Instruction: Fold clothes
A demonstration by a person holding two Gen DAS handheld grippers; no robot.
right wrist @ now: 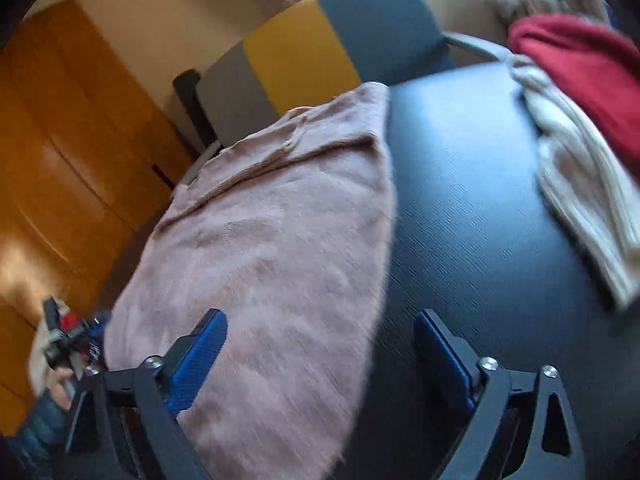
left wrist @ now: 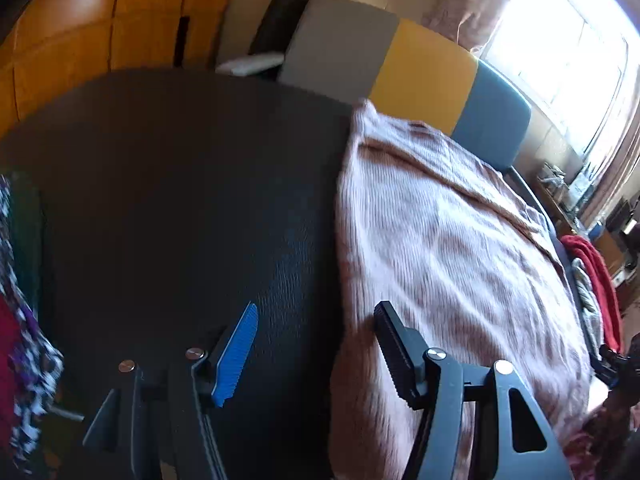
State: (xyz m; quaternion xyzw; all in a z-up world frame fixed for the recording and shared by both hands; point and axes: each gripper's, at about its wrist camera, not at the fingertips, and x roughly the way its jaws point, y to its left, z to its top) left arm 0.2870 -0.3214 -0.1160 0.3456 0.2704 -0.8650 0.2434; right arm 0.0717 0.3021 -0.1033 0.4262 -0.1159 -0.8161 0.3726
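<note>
Dark table: pink sweater lengthwise, neckline far end; both tools wide.

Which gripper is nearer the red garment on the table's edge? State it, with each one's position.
Right, by my judgement. The right gripper straddles the pink sweater's right edge, nearest the red garment. The left gripper straddles the sweater's opposite edge, with the sweater between.

a home — curtained window, wooden wardrobe
</note>
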